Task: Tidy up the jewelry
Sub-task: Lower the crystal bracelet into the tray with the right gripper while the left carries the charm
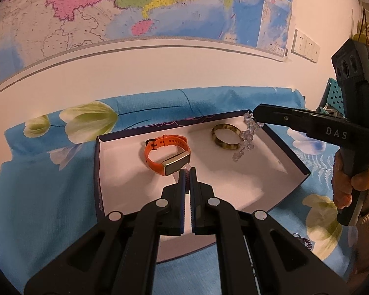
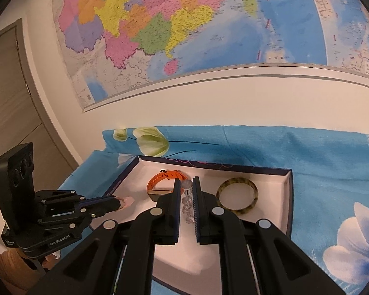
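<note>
A shallow box [image 1: 125, 172] with a white inside and a dark blue rim lies on the blue flowered cloth. In it are an orange watch band [image 1: 164, 156] and a mottled yellow-green bangle [image 1: 225, 136]. My left gripper [image 1: 188, 170] hangs low over the box, just in front of the watch band, shut on a small pink piece [image 2: 128, 200] that peeps out at its tips. My right gripper [image 2: 187, 180] is over the box [image 2: 289, 196] between the watch band [image 2: 160, 180] and the bangle [image 2: 237, 198], shut on a clear bead bracelet [image 2: 188, 204] that dangles over the floor of the box [image 1: 244, 142].
A few purple beads [image 1: 305, 242] lie on the cloth [image 1: 49, 196] to the right of the box. A wall with a large map [image 2: 184, 24] rises behind the table. A grey door [image 2: 7, 93] stands at the left, and wall sockets [image 1: 306, 46] at the right.
</note>
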`<state>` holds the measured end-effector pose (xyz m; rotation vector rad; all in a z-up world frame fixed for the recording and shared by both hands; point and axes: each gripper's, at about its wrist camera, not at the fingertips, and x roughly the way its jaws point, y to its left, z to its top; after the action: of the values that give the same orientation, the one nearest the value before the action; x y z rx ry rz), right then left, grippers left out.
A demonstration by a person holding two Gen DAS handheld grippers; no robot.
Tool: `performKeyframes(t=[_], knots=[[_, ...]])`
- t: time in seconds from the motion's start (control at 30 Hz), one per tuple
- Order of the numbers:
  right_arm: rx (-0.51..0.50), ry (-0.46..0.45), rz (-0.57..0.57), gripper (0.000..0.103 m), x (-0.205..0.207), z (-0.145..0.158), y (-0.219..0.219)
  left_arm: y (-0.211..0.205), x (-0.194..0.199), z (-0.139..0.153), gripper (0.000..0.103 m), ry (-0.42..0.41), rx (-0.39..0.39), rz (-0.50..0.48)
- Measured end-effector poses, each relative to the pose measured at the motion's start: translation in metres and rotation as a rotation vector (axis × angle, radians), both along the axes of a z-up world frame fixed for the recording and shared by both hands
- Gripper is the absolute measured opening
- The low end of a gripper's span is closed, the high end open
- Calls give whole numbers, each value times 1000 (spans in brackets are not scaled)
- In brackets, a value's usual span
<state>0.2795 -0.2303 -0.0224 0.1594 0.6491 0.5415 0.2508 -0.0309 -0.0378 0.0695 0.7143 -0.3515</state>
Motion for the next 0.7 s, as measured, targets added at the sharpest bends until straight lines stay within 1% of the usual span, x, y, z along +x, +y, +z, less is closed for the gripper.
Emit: performKeyframes(t=[0.07,0.3,0.7], knots=[[-13,9,-3,8,3,-4,-1,0,3,-2,4,3,5,0],[-68,58,-12,8,9,-21,-7,-2,12,-15,4,51,9,-10],[-136,95,-26,8,14,-33,-11,-7,25,-28,4,80,55,-5]])
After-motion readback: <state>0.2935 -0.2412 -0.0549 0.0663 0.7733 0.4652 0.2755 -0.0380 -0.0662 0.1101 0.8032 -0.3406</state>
